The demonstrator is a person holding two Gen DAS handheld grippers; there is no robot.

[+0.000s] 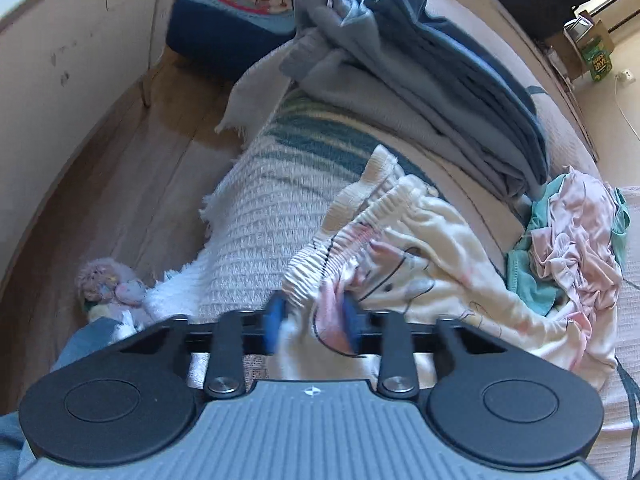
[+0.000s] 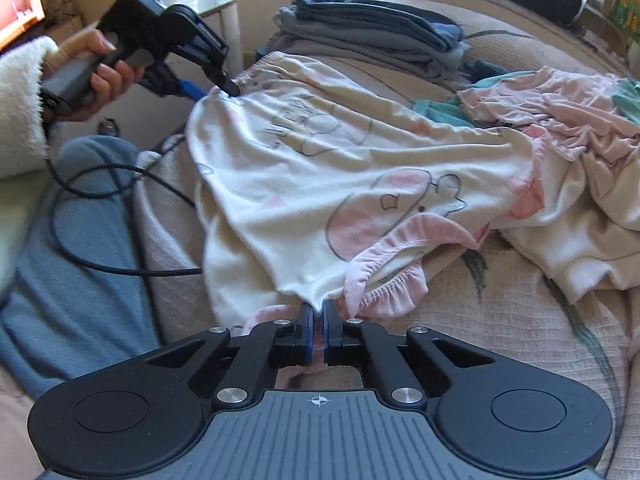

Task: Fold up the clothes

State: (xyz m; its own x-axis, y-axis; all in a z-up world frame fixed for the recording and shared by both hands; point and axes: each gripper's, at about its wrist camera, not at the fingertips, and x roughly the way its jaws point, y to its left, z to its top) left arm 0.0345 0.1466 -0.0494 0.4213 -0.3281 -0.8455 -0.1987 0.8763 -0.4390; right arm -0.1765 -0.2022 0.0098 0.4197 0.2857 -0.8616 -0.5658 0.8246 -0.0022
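A cream child's garment (image 2: 304, 168) with pink cartoon prints and pink ruffled cuffs lies stretched over the bed. My right gripper (image 2: 319, 312) is shut on its near hem. My left gripper (image 1: 314, 314) has its blue fingers around the gathered waistband (image 1: 340, 240), with cloth between them and a visible gap. It also shows in the right wrist view (image 2: 216, 88) at the garment's far left corner, held by a hand in a white fleece sleeve.
A stack of folded grey and blue clothes (image 1: 432, 96) sits on the bed behind. A crumpled pink and teal pile (image 1: 568, 240) lies to the right. A knitted bedspread (image 1: 264, 216) covers the bed. A black cable (image 2: 100, 232) loops at left. Wooden floor (image 1: 132, 168) lies beyond the bed edge.
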